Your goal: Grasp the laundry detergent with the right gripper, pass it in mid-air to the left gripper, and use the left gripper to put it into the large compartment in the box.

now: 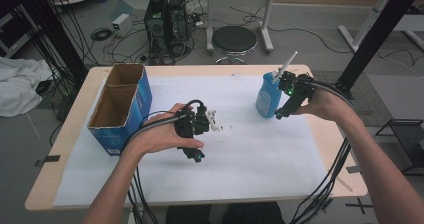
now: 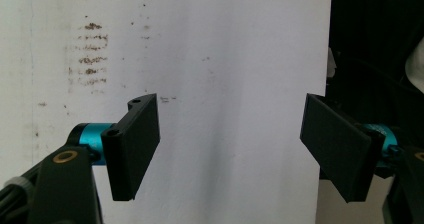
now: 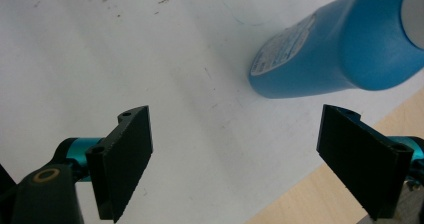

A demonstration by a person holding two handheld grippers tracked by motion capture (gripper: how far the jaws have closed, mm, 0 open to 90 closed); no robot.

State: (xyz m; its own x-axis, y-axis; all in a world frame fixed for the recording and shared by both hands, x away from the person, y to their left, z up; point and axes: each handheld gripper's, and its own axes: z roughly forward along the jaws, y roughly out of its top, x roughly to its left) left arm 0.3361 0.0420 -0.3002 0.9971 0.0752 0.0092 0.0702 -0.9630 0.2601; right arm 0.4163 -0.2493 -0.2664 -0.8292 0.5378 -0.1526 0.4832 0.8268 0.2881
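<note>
A blue bottle (image 1: 268, 96) with a white spout stands at the right of the white sheet (image 1: 250, 154). My right gripper (image 1: 280, 113) hovers just right of the bottle, tilted down at the sheet. In the right gripper view its jaws (image 3: 235, 134) stand open, with the bottle (image 3: 340, 49) ahead and to the upper right, outside the gap. My left gripper (image 1: 196, 155) is at the middle of the sheet, pointing towards the near edge. Its jaws (image 2: 230, 129) are open over bare sheet (image 2: 225, 59) with nothing between them.
An open blue cardboard box (image 1: 122, 109) with two compartments stands at the table's left. Brown specks (image 1: 227, 129) and a small white piece (image 1: 213, 120) lie beside the left hand. Beyond the table are a stool (image 1: 234, 40), computer towers (image 1: 165, 24) and floor cables.
</note>
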